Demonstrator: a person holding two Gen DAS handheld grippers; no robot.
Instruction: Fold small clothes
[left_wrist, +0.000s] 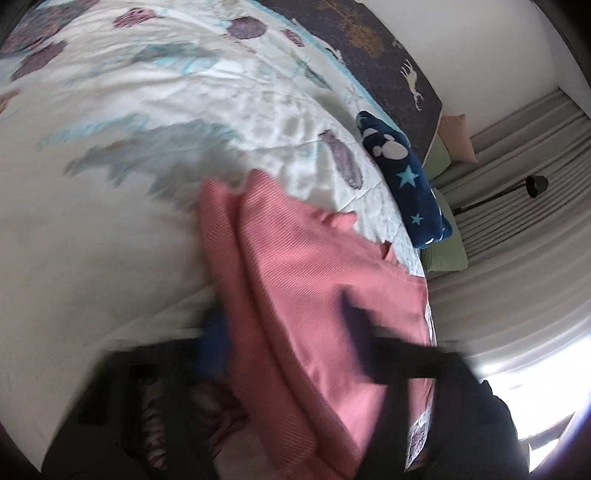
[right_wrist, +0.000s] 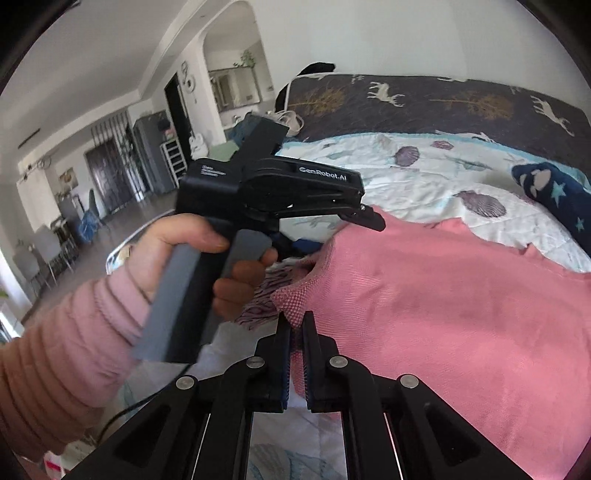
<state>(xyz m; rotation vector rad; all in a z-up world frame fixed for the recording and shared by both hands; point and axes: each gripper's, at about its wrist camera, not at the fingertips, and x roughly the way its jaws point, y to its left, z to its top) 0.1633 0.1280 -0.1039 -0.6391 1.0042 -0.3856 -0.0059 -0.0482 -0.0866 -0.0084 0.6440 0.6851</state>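
Your left wrist view is smeared with motion, so your left gripper (left_wrist: 291, 325) shows only as dark blurs with the pink ribbed knit garment (left_wrist: 295, 280) between them; the right view shows its tip (right_wrist: 364, 218) at the garment's far edge, but whether it pinches the cloth you cannot tell. Your right gripper (right_wrist: 296, 325) has its jaws closed on the garment's near corner. The garment lies on the bed's white shell-print quilt (right_wrist: 424, 177), near a navy star-patterned fleece bundle (right_wrist: 557, 192).

Both wrist views close above the bed (left_wrist: 110, 240) — angled down; sharing the pink garment (right_wrist: 443, 295), quilt
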